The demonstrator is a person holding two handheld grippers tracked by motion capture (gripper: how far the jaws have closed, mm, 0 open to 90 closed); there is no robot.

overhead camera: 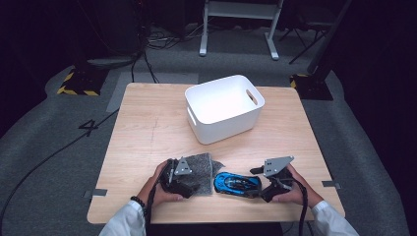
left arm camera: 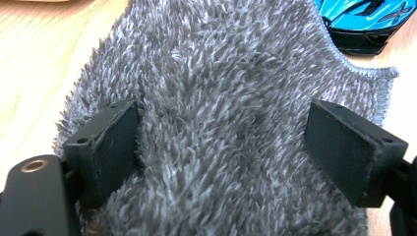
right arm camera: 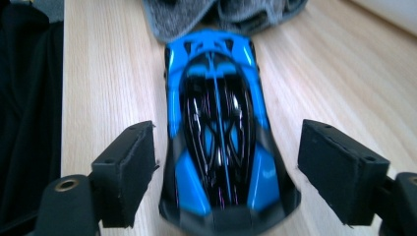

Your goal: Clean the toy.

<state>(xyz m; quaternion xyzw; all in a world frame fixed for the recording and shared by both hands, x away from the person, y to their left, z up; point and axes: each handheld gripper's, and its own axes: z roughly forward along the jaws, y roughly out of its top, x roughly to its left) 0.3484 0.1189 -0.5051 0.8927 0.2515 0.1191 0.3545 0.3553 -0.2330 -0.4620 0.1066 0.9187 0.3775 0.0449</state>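
**Toy car and cloth at the near edge of the table**

You are working with a toy car [right arm camera: 219, 132] that is lying on the wooden table [overhead camera: 147, 132], close to the near edge, with its far end just beside the grey cloth [left arm camera: 221, 113]. The car is glossy blue, low and streamlined, with a black roof panel and dark underbody. Your right gripper [right arm camera: 223, 172] is straddling the car's near end with its jaws spread; the pads are standing clear of both flanks. The cloth is shaggy, with a stitched hem along its edge. Your left gripper [left arm camera: 221, 152] is resting over the cloth, jaws spread wide, pile rising between them. A white plastic bin [overhead camera: 223, 107] with rounded corners and handle slots is sitting farther back.
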